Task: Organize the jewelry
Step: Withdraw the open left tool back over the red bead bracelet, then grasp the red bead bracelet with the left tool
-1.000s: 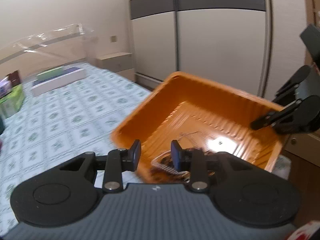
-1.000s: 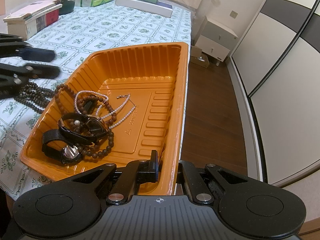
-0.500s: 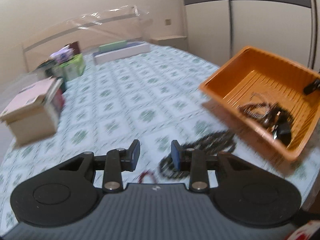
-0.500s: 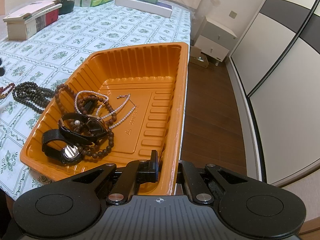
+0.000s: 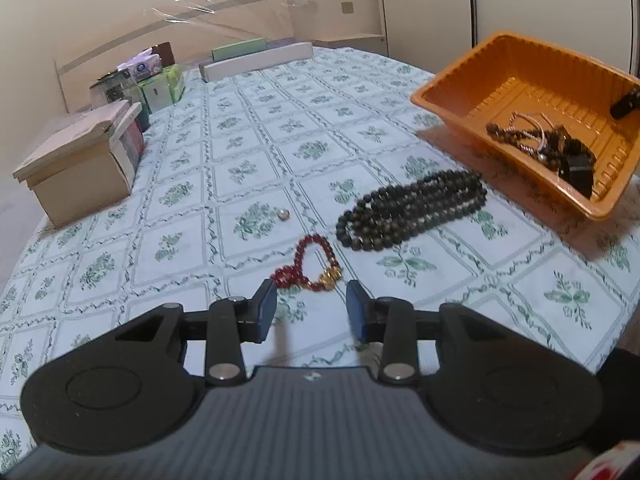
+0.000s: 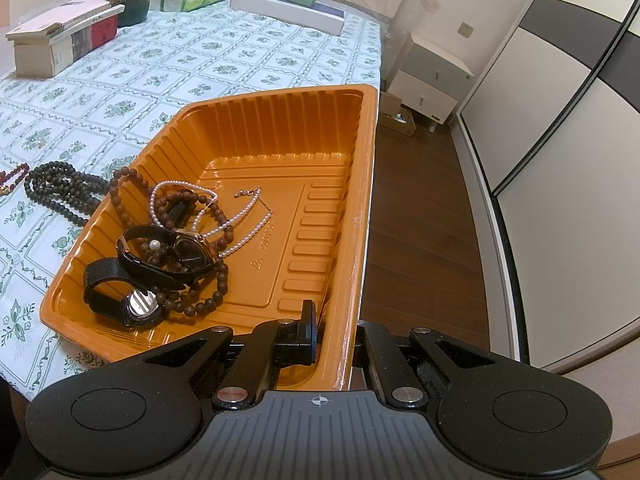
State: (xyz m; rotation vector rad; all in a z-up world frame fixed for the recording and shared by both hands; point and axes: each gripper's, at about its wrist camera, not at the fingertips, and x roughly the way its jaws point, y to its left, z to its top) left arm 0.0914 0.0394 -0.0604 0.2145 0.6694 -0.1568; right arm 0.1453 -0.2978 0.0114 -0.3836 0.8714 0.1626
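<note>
Orange ribbed plastic formed the tray point(image 6: 280, 136), whose near wall hid part of the right claw point(image 6: 334, 330): one finger stood inside the tray, the other was largely concealed outside the rim, and the claw was clamped shut on that thin wall. In the left wrist view the tray's far side ran off the picture edge, with only a dark finger tip of the right claw point(image 5: 626, 105) showing there.

Jumbled at one end of the tray lay a black-strapped watch point(image 6: 168, 254), a second watch with a woven black band point(image 6: 116, 294), a strand of brown wooden beads point(image 6: 208, 300) and a thin pearl necklace point(image 6: 240, 216); where one ended and the next began was hard to tell. One brown loop hung over the tray's rim.

On the counter point(image 5: 256, 128), covered by a green-flowered cloth, a coil of dark round beads point(image 5: 412, 210) lay just beside the tray. A red bead bracelet point(image 5: 308, 264) with gold pieces lay just ahead of the left claw point(image 5: 311, 312), whose jaws were opening with nothing between them. A small pale object point(image 5: 283, 213), too tiny to identify, sat farther off. Cardboard boxes point(image 5: 80, 160), tissue packs point(image 5: 160, 84) and flat boxes point(image 5: 256, 60) lined the far edge under crinkled clear film.
</note>
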